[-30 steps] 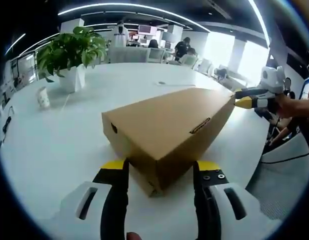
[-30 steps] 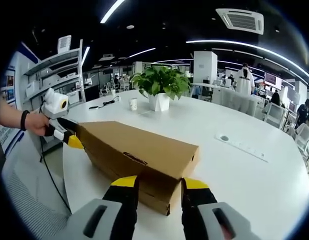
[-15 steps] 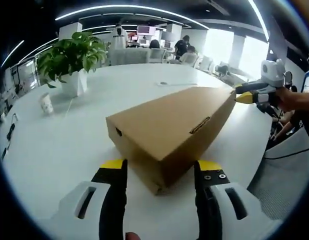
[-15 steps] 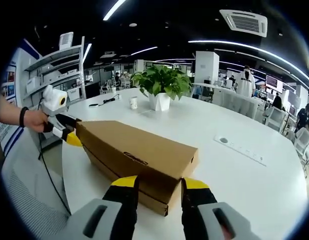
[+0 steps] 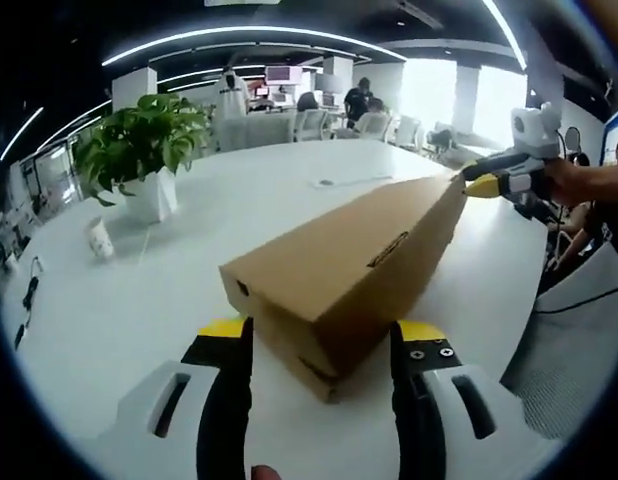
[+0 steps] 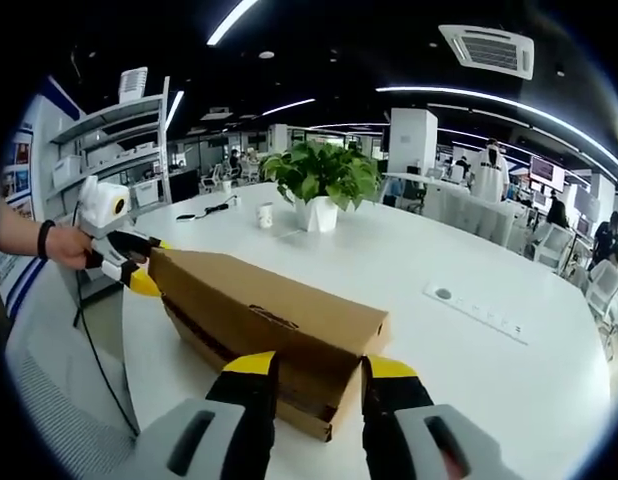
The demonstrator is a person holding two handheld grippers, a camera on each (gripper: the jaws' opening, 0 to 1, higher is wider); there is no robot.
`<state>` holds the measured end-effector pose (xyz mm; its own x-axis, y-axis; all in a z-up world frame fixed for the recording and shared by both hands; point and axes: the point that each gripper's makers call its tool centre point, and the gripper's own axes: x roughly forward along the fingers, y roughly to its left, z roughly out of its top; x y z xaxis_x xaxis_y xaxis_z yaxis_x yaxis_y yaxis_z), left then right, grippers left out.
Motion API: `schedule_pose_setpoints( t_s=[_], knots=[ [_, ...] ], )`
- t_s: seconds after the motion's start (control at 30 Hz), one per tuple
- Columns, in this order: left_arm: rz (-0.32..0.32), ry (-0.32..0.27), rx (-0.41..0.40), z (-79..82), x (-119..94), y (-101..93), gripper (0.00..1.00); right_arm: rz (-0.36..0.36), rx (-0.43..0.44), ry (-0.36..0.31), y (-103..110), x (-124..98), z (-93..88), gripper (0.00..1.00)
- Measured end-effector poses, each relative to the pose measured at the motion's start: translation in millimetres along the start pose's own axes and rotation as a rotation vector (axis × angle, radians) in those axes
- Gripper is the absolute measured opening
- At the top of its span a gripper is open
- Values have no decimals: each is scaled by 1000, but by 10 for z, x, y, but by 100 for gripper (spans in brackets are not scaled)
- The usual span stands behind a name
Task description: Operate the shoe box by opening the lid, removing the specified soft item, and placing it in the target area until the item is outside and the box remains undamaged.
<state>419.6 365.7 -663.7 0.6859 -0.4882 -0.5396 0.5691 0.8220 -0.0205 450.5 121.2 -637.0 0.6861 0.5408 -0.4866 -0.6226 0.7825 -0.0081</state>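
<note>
A brown cardboard shoe box (image 5: 339,270) lies on the white table (image 5: 139,300) with its lid (image 6: 269,300) on. A dark gap shows under the lid rim. My left gripper (image 5: 322,330) stands open astride the box's near corner, and table shows between its left jaw and the box. In the right gripper view the left gripper (image 6: 139,265) is at the box's far end, held by a hand. My right gripper (image 6: 319,365) has the other box end between its jaws, which touch both sides. In the left gripper view the right gripper (image 5: 489,180) is at the box's far corner.
A potted plant (image 5: 144,135) in a white pot and a small paper cup (image 5: 101,238) stand on the table beyond the box. A flat strip (image 6: 479,305) lies on the table to the right. Chairs and people (image 6: 486,165) are further back.
The lid has risen a little, so the gap between lid and base has widened at both ends. Both cameras have shifted slightly. The jaw spacing is unchanged.
</note>
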Motion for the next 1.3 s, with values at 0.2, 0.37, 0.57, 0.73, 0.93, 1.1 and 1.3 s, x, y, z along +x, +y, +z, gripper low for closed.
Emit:
schedule_pose_setpoints(
  t_s=[0.2, 0.37, 0.57, 0.73, 0.93, 1.1, 1.3],
  knots=[
    [-5, 5, 50, 4, 6, -9, 51, -9, 1, -9, -33, 10, 79, 29],
    [51, 2, 138, 51, 21, 87, 49, -9, 11, -17, -41, 10, 114, 29],
    [76, -6, 197, 113, 51, 108, 43, -6, 11, -29, -84, 22, 205, 29],
    [123, -36, 196, 189, 34, 197, 36, 3, -2, -50, -114, 31, 325, 29],
    [172, -59, 166, 298, 26, 296, 30, 16, -32, -75, -127, 19, 477, 30],
    [203, -77, 136, 377, 12, 378, 22, 30, -43, -92, -134, 24, 532, 31],
    [223, -80, 132, 417, 6, 417, 17, 70, -54, -108, -91, 5, 577, 37]
  ],
)
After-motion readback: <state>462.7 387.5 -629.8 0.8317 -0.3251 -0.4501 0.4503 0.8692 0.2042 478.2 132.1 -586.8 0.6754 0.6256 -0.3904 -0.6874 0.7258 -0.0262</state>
